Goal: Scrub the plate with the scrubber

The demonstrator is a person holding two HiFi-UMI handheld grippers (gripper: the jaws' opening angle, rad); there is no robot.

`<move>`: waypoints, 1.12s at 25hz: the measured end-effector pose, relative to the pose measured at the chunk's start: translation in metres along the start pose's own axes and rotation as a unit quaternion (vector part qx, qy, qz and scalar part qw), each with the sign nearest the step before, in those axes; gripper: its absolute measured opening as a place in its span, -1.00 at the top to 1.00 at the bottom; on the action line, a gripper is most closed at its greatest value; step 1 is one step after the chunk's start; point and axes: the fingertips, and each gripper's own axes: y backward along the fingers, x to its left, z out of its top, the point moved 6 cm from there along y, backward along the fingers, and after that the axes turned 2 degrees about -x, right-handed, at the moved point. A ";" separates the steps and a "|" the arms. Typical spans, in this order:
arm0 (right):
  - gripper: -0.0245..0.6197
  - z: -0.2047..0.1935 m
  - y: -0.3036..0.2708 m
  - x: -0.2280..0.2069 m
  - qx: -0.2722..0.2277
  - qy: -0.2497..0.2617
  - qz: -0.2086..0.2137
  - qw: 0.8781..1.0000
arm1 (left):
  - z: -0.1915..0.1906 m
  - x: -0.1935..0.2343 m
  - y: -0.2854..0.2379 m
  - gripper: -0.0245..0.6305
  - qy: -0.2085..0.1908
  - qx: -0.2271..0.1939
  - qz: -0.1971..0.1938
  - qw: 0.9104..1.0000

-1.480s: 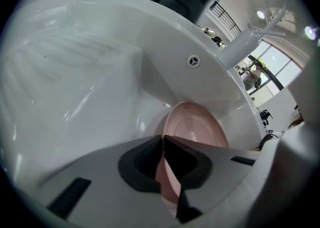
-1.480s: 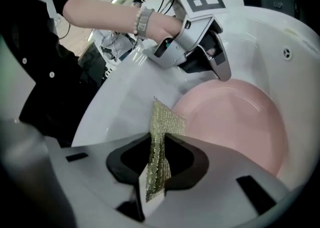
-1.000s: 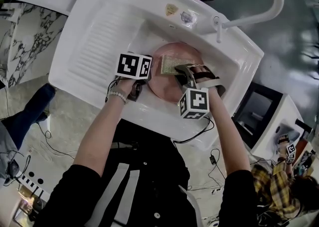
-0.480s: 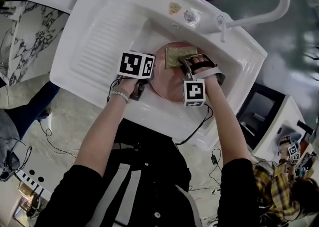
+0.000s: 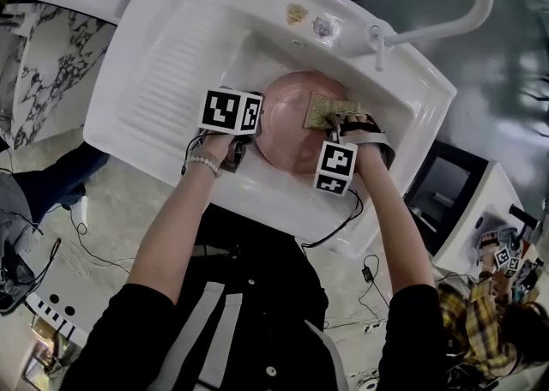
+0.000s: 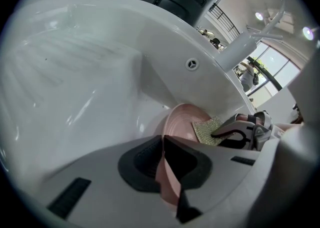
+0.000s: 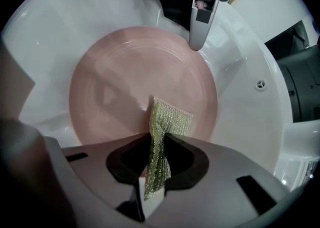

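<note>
A pink plate [image 5: 292, 136] lies tilted in the white sink basin [image 5: 257, 51]. My left gripper [image 5: 255, 142] is shut on the plate's left rim; in the left gripper view the pink rim [image 6: 165, 177] runs between the jaws of the left gripper [image 6: 163, 144]. My right gripper [image 5: 336, 125] is shut on a green-gold mesh scrubber [image 5: 328, 111], which rests on the plate's right part. In the right gripper view the scrubber [image 7: 162, 129] stands folded between the jaws of the right gripper [image 7: 157, 144], its end against the plate [image 7: 125, 82]. The left gripper [image 7: 197, 19] shows at the plate's far rim.
A ribbed drainboard [image 5: 171, 68] lies left of the basin. A white curved faucet [image 5: 446, 25] arches over the sink's back right corner. Sink walls close in around the plate. Cables lie on the floor [image 5: 360, 273], and a person in a plaid shirt [image 5: 467, 325] crouches at lower right.
My right gripper has carried the scrubber across the plate, from its upper middle toward its right side, and has tipped more steeply down. The left gripper and plate have stayed put.
</note>
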 end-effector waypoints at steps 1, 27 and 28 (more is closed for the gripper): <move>0.69 -0.001 0.002 0.006 0.009 -0.001 0.017 1.000 | 0.000 0.000 0.000 0.88 0.000 0.000 0.000 1.000; 0.69 0.028 0.079 -0.005 -0.224 -0.264 0.269 0.899 | 0.002 0.000 0.000 0.88 -0.002 -0.002 -0.006 1.000; 0.69 0.021 0.074 -0.017 -0.225 -0.296 0.223 0.901 | 0.002 -0.001 0.001 0.88 -0.002 -0.002 -0.006 1.000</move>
